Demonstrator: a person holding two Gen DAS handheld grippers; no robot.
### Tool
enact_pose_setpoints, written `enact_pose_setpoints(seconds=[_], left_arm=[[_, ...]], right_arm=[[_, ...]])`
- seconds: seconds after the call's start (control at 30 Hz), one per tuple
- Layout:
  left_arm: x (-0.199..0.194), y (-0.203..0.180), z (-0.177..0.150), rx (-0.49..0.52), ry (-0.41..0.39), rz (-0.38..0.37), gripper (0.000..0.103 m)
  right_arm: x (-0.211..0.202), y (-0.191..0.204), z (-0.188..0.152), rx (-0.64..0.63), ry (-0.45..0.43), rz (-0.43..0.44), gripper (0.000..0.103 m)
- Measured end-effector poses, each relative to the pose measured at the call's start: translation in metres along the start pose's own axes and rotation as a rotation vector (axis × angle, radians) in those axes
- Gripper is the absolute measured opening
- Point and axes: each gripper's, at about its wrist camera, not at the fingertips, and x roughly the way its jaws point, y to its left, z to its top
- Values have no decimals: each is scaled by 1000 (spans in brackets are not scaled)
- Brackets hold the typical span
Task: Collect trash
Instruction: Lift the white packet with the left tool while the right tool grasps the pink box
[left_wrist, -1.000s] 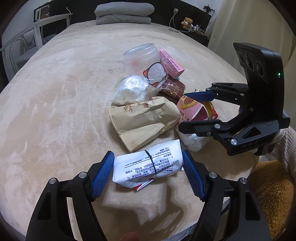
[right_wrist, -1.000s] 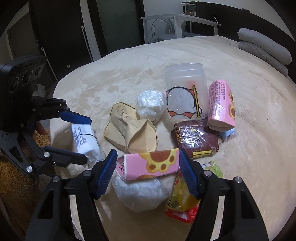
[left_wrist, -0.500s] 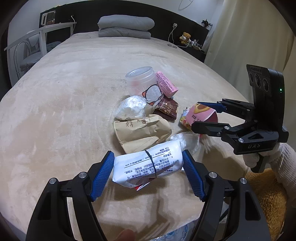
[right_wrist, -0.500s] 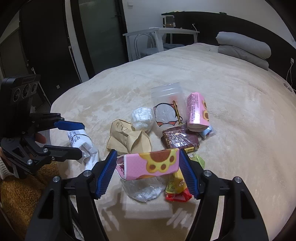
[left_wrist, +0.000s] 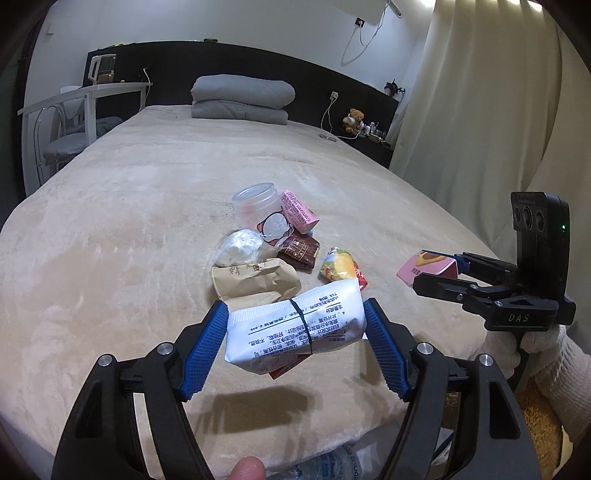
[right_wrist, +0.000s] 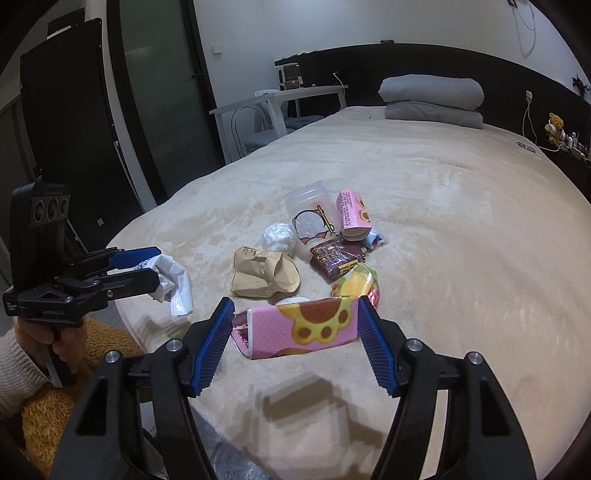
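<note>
My left gripper is shut on a white printed packet bound with a black band, held above the bed's near edge; it also shows in the right wrist view. My right gripper is shut on a pink carton with paw prints, also lifted; the carton shows in the left wrist view. On the beige bed lie a brown paper bag, a clear plastic cup, a pink box, a brown wrapper, a crumpled clear bag and a yellow-red snack bag.
Folded grey bedding lies at the head of the bed. A white desk and chair stand to the left, curtains to the right. A clear plastic bag shows below the bed's near edge. A fuzzy brown rug covers the floor.
Both grippers have risen and pulled back from the trash pile with their items. The pink carton left the pile, which uncovered the yellow-red snack bag.
</note>
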Motion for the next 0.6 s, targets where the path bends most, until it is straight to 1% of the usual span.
enact_pose_setpoints(seconds=[0.1,0.23,0.37,0.6], left_arm=[[-12,-5,-9,-19,-37,-15,73],[-26,-17,-25,-30,-66,-29,73],[-39,-28,-41,-33,-87,-45,73],[-57,-41,-61,-7,-124,-30,73]], right_arm=[[-13,5,-10,32,-21,-18,67],[-31,13,-25,68,-47,-47,67],[-48,19,-40,100,-72,-54,67],[-75,30,-68,143,-91,-67,67]])
